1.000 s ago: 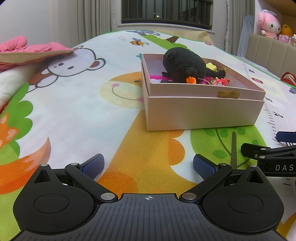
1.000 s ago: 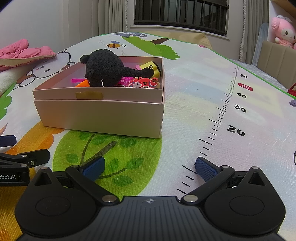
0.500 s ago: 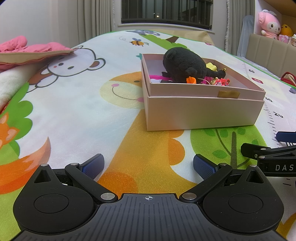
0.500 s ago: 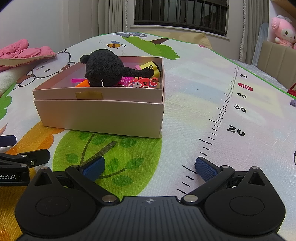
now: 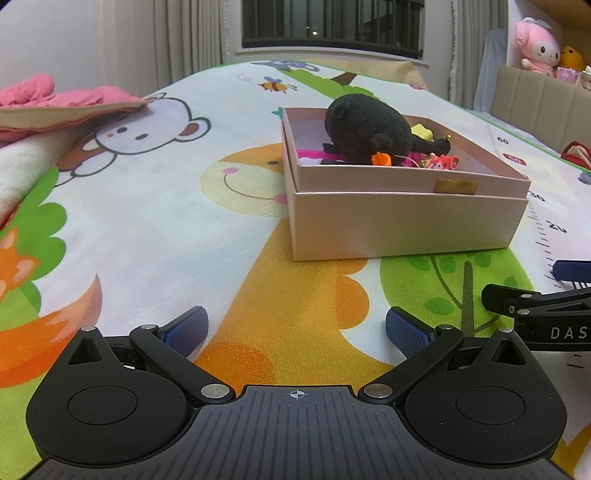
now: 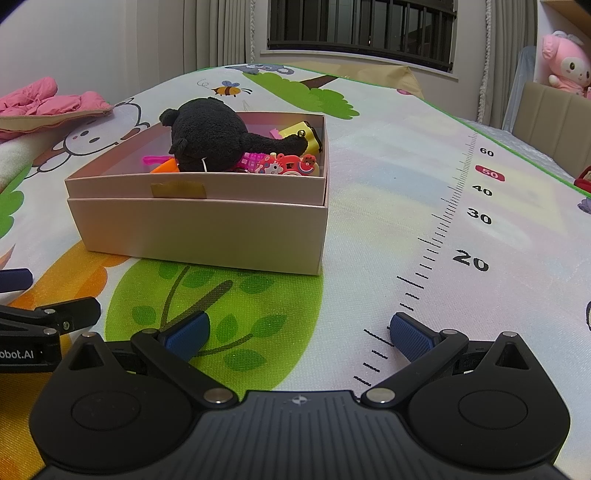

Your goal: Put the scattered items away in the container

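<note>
1. The play mat [image 5: 155, 229] around my tongs looks bare of loose items.
2. Left tongs [image 5: 295, 328] and right tongs [image 6: 299, 332] gape empty; the pink box [image 6: 207, 229] sits ahead, full.
3. My worry: the black plush [image 6: 210, 140] rides high and could tip out if nudged.

A cartoon play mat [image 5: 155, 229] covers the floor. At the far wall, a barred window [image 6: 362, 26] shows dark between pale curtains [image 5: 192, 37]. Far right, a pink plush [image 6: 565, 62] sits above a beige headboard [image 5: 539, 99].
</note>
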The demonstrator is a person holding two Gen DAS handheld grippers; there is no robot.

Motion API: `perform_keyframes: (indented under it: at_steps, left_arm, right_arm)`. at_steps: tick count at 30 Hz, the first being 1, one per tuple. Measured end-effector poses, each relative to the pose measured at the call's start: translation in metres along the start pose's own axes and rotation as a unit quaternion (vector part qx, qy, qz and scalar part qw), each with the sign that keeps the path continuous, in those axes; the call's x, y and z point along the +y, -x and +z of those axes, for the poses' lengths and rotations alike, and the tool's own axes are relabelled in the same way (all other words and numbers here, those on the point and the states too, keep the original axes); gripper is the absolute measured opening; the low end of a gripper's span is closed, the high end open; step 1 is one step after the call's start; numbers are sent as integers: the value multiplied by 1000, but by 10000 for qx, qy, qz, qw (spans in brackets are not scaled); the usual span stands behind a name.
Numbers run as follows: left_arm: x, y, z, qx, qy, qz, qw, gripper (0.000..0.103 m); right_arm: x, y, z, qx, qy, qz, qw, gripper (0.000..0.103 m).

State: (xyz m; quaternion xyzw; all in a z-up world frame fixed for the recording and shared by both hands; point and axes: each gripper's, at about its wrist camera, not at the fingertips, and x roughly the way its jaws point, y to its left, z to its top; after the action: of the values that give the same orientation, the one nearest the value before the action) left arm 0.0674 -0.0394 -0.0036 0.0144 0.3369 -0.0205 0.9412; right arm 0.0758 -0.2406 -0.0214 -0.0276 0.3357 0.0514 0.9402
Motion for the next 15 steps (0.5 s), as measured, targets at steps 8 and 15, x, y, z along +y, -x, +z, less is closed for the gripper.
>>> perform_keyframes:
  at_steps: [8,15]
  left_arm:
    - [-1,-4,16,674,161,-21,9976,103]
    - [-1,-2,10,452,300,76,9985,103]
  right_arm:
    - [0,0,0,2,-3,0,10000,103]
    - [0,0,0,2,-4,2,10000,103]
